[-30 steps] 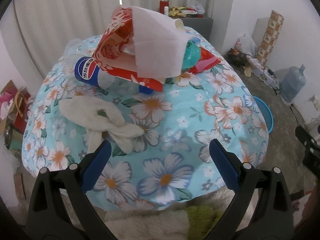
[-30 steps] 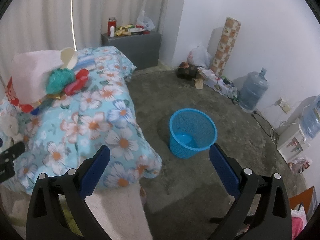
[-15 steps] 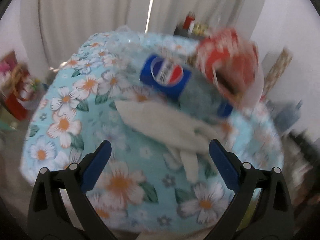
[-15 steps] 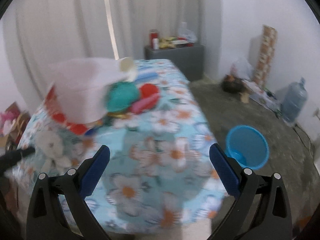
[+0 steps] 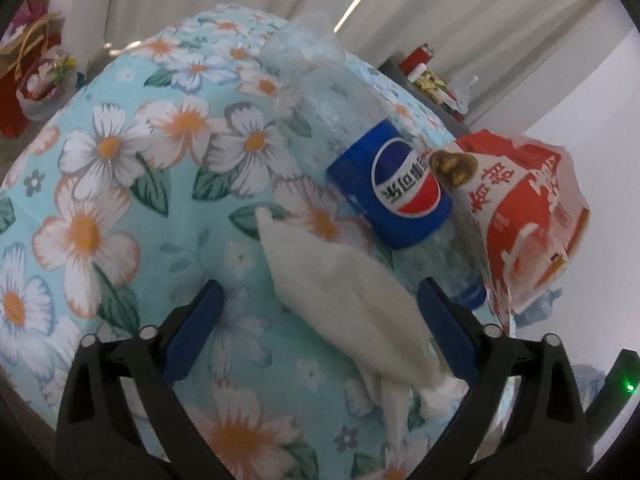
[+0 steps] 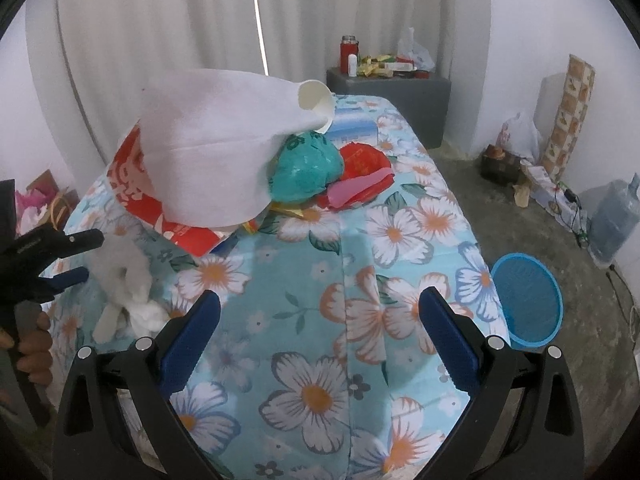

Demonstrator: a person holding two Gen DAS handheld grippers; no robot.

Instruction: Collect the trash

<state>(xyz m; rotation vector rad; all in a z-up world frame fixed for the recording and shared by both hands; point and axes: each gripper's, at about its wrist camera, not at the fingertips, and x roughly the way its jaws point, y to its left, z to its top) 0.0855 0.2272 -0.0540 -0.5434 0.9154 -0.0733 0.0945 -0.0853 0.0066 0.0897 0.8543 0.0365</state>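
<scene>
A crumpled white tissue wad lies on the tabletop covered by a light-blue cloth with white and orange flowers, near its edge. The left gripper straddles the wad: its blue-padded jaws stand wide on either side and have just been closing a little, with the tissue between them but not yet pressed. In the right wrist view the same gripper shows at the left border, with the fingers of a hand wrapped on its handle below.

Just beyond the tissue lies a clear crushed plastic bottle with a blue Pepsi label, on its side and touching the wad's far edge. Beside the bottle stands a red and white paper carton, with a large white sheet of tissue paper draped over it. Against that heap sit a crumpled teal plastic bag, red and pink wrappers and a white paper cup lying tipped.

The right gripper hangs over the cloth's front slope, its jaws wide apart and holding nothing. On the concrete floor to the right of the tabletop stands a blue plastic mesh wastebasket, well apart from the trash.
</scene>
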